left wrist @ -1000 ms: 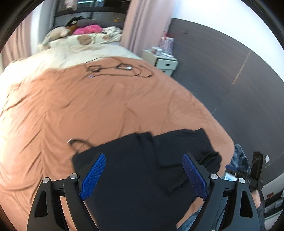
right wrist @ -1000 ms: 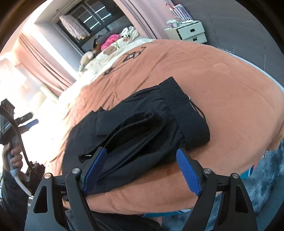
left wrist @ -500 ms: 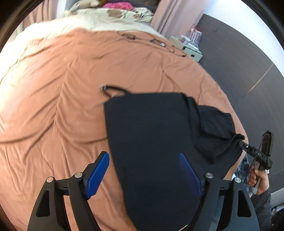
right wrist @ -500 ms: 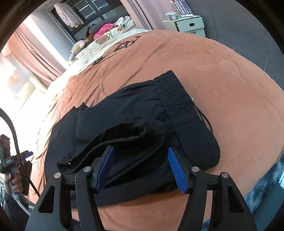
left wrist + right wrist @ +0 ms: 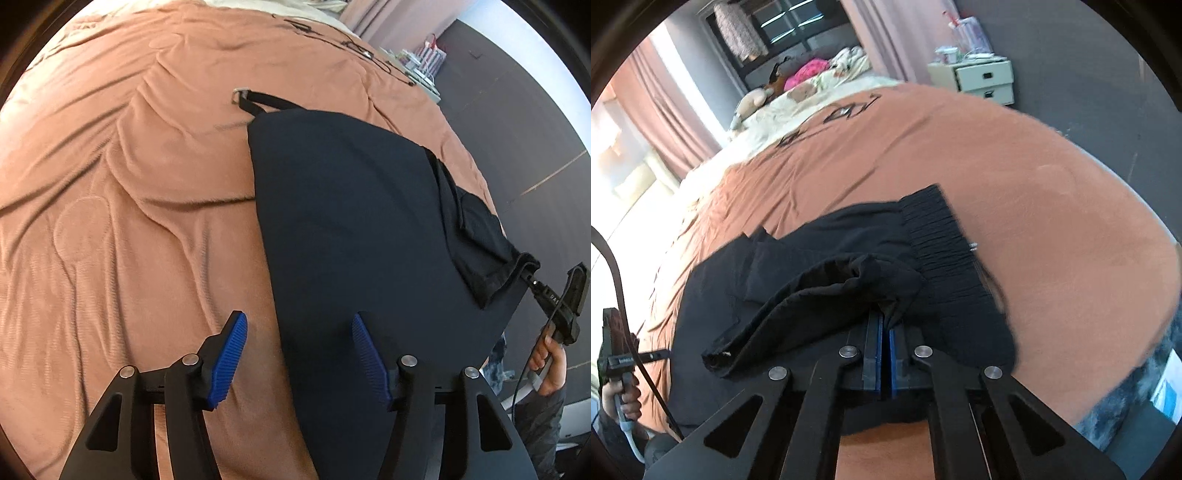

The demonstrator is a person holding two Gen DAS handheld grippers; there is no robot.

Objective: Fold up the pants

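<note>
The black pants (image 5: 354, 229) are lying spread on the orange-brown bedspread (image 5: 122, 206) of the bed, near its edge. In the right wrist view the ribbed waistband (image 5: 942, 251) is lying toward the right, with a bunched fold of fabric (image 5: 827, 284) being raised above the flat layer.

The right claw (image 5: 885, 325) is being held clenched, its blue pads (image 5: 874, 339) pressed together on that bunched fold of the pants. The left claw (image 5: 297, 354) is being held over the left edge of the pants: one blue pad is over the bedspread, the other over the black cloth. Its jaws are closing, and the pads are not pressing on the fabric.

A nightstand with drawers (image 5: 982, 79) is standing beside the bed; small items are resting on its top, too small to be identified. The drawers are closed, so their contents cannot be told.
</note>
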